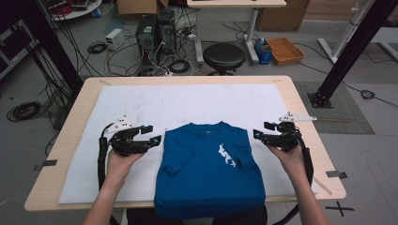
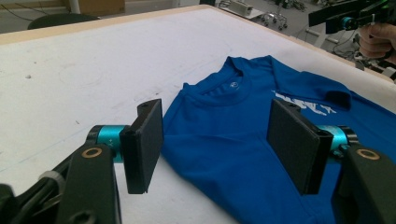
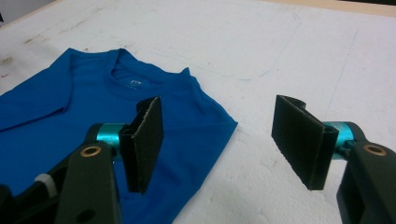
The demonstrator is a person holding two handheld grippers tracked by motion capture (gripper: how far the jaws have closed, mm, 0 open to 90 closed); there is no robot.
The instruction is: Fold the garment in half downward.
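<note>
1. A blue shirt (image 1: 209,164) lies face up on the white mat (image 1: 141,108) that covers the table (image 1: 300,108), collar away from you, hem hanging over the near edge

2. Your left gripper (image 1: 149,135) hovers just beside the shirt's left shoulder, and your right gripper (image 1: 261,131) hovers just beside its right shoulder; neither touches the cloth

3. Both grippers are released: in the left gripper view the pads (image 2: 144,144) stand wide apart with nothing between them, and the right gripper view shows the same wide gap over the mat (image 3: 261,177) at the sleeve's edge

4. Progress, as I judge it: the work, likely a fold, has barely begun. The shirt's left sleeve (image 1: 176,159) looks turned in over the body, though this could be a crease. No grasp is taken, and all main folds remain

5. Likely next: close each gripper on a shoulder or side edge

6. Hard to make out: the hem and lower body drop out of sight past the table edge, so you cannot tell how much hangs free

7. The white print (image 1: 226,156) on the chest is too small to read

8. The right sleeve looks folded in, dimly

9. In the left gripper view your right hand (image 2: 376,39) is cut off at the frame's corner
</note>
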